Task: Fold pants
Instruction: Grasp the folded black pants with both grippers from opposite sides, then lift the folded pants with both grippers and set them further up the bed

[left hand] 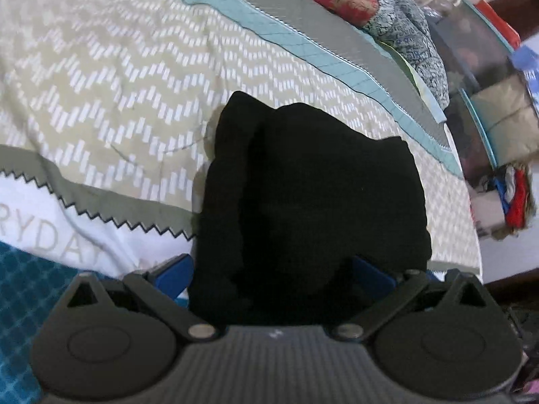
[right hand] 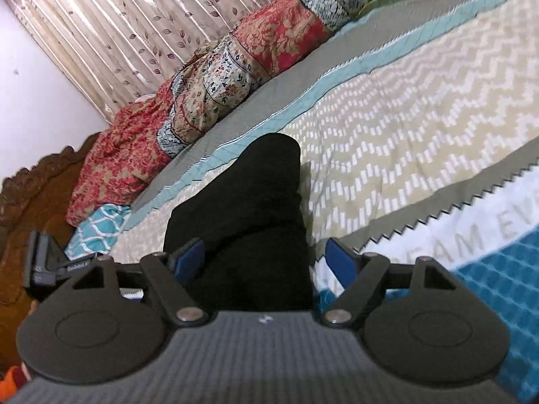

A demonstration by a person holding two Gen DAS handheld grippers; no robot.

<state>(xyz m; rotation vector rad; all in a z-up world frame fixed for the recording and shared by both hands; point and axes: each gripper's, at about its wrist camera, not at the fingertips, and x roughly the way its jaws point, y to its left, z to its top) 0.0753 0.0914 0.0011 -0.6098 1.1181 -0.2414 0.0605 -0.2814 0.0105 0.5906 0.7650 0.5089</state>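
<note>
The black pants lie in a folded bundle on the patterned bedspread. In the left wrist view the bundle fills the space between the blue fingers of my left gripper, whose jaws stand wide apart around it. In the right wrist view the pants lie between the blue fingers of my right gripper, jaws also wide apart; the cloth covers part of the left finger. Neither gripper is closed on the cloth.
Crumpled red, floral and blue-grey clothes are heaped along the far side of the bed by a curtain. A carved wooden headboard stands at left. Shelves with stacked items stand past the bed's right edge.
</note>
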